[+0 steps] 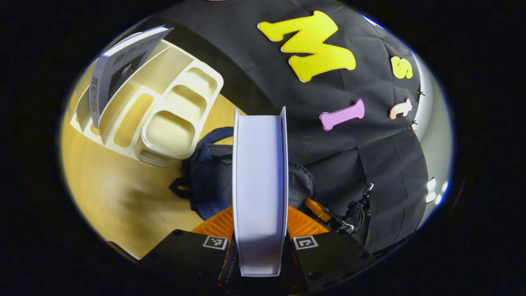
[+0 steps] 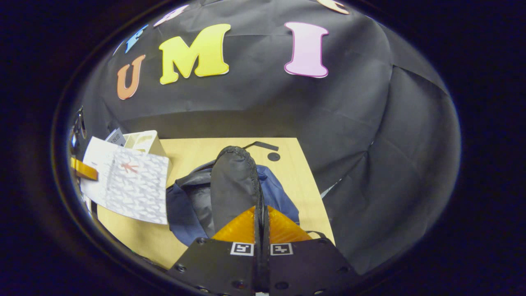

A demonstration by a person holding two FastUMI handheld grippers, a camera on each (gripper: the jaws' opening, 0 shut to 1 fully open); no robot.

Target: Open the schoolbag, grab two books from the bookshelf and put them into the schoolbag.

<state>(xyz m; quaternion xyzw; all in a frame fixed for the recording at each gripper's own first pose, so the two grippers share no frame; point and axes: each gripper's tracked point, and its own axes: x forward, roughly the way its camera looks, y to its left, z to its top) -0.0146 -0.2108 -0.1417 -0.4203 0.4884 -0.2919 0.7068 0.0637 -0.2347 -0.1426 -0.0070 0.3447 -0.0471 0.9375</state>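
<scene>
My left gripper [image 1: 259,224] is shut on a white book [image 1: 259,185], held edge-on above the navy schoolbag [image 1: 205,176]. In the right gripper view the same book [image 2: 127,185] hangs at the left, clamped by an orange finger [image 2: 84,169]. My right gripper [image 2: 261,230] is shut on the schoolbag flap [image 2: 232,185], holding it lifted over the navy bag [image 2: 185,205]. Another grey-covered book [image 1: 119,68] leans in the cream bookshelf [image 1: 164,107] on the table.
The wooden table [image 1: 111,193] carries the bookshelf and the bag. In the right gripper view the tabletop [image 2: 287,172] ends at its right edge by the black cloth; a black strap [image 2: 261,145] lies behind the bag. Cables [image 1: 357,207] hang at the right.
</scene>
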